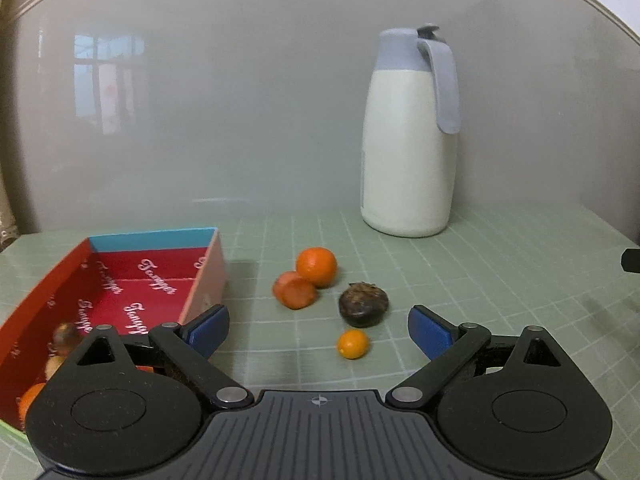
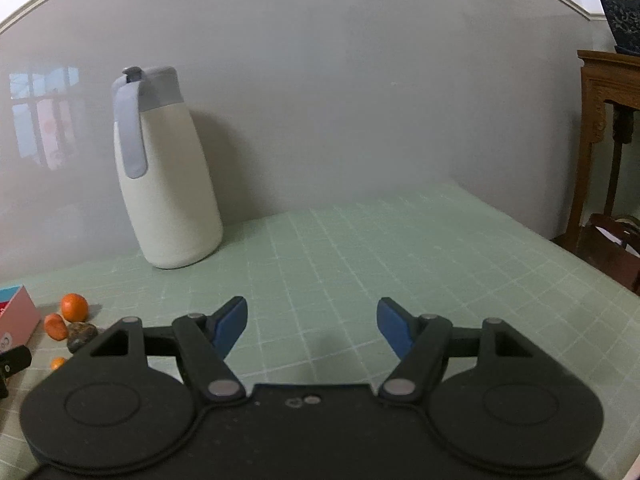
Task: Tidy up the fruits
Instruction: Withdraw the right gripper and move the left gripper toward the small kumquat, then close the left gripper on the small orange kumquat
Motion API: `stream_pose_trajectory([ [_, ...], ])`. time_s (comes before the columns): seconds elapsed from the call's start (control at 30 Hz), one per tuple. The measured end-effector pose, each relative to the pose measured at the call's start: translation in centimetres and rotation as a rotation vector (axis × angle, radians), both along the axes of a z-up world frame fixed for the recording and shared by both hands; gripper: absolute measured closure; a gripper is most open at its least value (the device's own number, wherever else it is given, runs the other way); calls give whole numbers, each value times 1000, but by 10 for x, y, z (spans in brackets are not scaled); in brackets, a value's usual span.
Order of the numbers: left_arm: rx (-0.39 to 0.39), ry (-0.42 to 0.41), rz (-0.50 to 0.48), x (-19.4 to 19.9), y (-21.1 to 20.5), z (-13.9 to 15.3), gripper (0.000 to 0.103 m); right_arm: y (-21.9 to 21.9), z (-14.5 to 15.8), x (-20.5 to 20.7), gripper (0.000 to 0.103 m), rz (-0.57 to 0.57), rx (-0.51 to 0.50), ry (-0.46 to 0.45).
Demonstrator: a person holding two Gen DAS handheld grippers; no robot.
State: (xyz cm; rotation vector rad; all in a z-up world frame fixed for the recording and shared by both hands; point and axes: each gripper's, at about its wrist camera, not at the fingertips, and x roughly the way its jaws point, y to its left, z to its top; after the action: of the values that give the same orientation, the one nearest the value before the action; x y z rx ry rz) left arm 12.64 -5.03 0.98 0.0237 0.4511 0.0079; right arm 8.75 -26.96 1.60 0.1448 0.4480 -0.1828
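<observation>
In the left wrist view, a tangerine, an orange-red fruit, a dark brown wrinkled fruit and a small kumquat lie on the green mat. A red box at the left holds a few fruits, partly hidden behind my gripper. My left gripper is open and empty, just before the kumquat. My right gripper is open and empty over bare mat. The same fruits show at the far left of the right wrist view, with the tangerine nearest the jug.
A white jug with a grey lid and handle stands at the back by the wall; it also shows in the right wrist view. A wooden cabinet stands beyond the table's right edge.
</observation>
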Motion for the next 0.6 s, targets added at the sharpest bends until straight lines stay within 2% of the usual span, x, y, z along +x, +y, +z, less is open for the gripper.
stream_pose_trajectory([
  [0.37,-6,67,13,23,-13,-19,9,-20,-8,10,32,-67,1,20],
  [0.4,-9,68,15,24,-14,-20,10,-22,-9,10,32,-71,0,22],
  [0.47,-15,79,13,27,-15,-22,20,-25,-10,10,32,-75,-3,26],
  [0.6,-21,128,3,39,-20,-30,26,-29,-14,13,32,-78,-14,34],
])
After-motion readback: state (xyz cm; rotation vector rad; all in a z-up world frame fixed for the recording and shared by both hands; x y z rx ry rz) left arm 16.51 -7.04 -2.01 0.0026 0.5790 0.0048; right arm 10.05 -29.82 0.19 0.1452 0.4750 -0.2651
